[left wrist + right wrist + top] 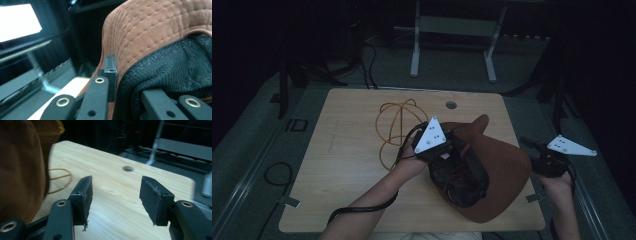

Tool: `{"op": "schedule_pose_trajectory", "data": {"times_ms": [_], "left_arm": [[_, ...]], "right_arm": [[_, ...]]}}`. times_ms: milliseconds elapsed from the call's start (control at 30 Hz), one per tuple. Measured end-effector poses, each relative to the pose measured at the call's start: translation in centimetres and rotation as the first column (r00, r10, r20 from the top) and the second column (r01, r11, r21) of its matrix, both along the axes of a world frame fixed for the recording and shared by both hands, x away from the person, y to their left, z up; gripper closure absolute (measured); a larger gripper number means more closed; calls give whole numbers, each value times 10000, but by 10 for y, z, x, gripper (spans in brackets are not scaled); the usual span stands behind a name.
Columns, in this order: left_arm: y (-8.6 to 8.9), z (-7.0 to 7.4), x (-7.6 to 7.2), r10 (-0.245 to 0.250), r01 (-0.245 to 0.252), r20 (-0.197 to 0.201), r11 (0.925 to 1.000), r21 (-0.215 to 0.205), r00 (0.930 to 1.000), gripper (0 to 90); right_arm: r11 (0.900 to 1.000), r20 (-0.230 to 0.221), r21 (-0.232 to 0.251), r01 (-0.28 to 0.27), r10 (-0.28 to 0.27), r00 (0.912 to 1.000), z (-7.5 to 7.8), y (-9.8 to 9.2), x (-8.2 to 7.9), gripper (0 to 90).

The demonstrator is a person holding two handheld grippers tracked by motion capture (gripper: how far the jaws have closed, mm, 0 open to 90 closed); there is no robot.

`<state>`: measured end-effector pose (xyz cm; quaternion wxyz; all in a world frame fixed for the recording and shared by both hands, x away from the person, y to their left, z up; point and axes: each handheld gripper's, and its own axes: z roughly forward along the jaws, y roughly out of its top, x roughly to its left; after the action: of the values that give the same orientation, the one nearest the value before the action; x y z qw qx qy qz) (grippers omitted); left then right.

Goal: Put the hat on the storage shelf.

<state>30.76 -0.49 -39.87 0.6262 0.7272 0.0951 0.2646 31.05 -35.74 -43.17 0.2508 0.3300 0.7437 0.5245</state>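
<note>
Left black plastic two-jaw gripper: grey 3-cornered plate on top w/ small dark dots, black cable trailing back along the forearm. Jaw arms matte black w/ brass-ringed rivets & small screw holes. Right black two-jaw gripper: same grey plate; flat dark rubber pads, edges frayed, bits hanging off. Forearms bare, no sleeves seen.

Worktop — pale wood grain, rounded corners, a round cable hole near the far edge. On it: a brown hat with black lining, lying toward the near right; a loose coil of yellow cord — left of the hat, farther back.
</note>
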Motion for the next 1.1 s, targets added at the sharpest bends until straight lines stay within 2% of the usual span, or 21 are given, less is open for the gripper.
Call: {"op": "schedule_pose_trajectory", "data": {"times_ms": [100, 167, 300, 400, 500, 567, 633, 700, 800, 967, 1067, 1100], "left_arm": [[-4, 0, -3, -353, 353, 215, 9994, 1, 9991, 864], [-7, 0, -5, -457, 456, 286, 9990, 35, 9985, 864], [-11, -2, -8, -792, 782, 436, 9967, 231, 9959, 864], [-14, -4, -10, -936, 921, 514, 9953, 313, 9943, 864], [-14, -4, -10, -1005, 995, 512, 9948, 220, 9936, 863], [-13, -3, -11, -1218, 1215, 560, 9925, 91, 9910, 864], [-16, -3, -13, -1219, 1200, 731, 9923, 296, 9899, 863], [-18, -3, -15, -1312, 1289, 754, 9911, 343, 9885, 863], [-18, -1, -14, -1437, 1427, 577, 9895, 218, 9879, 863], [-21, -2, -12, -1655, 1638, 403, 9856, 416, 9854, 862], [-24, -2, -13, -1653, 1634, 349, 9852, 526, 9856, 862], [-24, -2, -12, -1657, 1639, 305, 9850, 533, 9857, 861]], "right_arm": [[9976, 22, -35, -687, 687, 9976, -2, 18, 0, 443], [9928, 87, -66, -1194, 1195, 9928, -1, 31, -2, 442], [9730, 251, 168, -2304, 2299, 9729, 3, 52, -7, 442], [9606, 463, 205, -2771, 2759, 9601, 6, 63, -9, 442], [9503, 512, 390, -3087, 3067, 9504, 8, 70, -10, 441], [9456, 523, 458, -3222, 3198, 9460, 9, 73, -10, 441], [9388, 637, 500, -3408, 3375, 9392, 9, 77, -11, 439], [9346, 721, 317, -3543, 3514, 9334, 10, 82, -12, 431], [9269, 904, 426, -3730, 3682, 9253, 12, 87, -13, 431], [9127, 1143, 401, -4067, 4002, 9093, 13, 93, -13, 448], [9062, 1285, 464, -4203, 4119, 9021, 12, 96, -13, 558], [9094, 1375, 473, -4132, 4038, 9045, 12, 96, -13, 624]]}}
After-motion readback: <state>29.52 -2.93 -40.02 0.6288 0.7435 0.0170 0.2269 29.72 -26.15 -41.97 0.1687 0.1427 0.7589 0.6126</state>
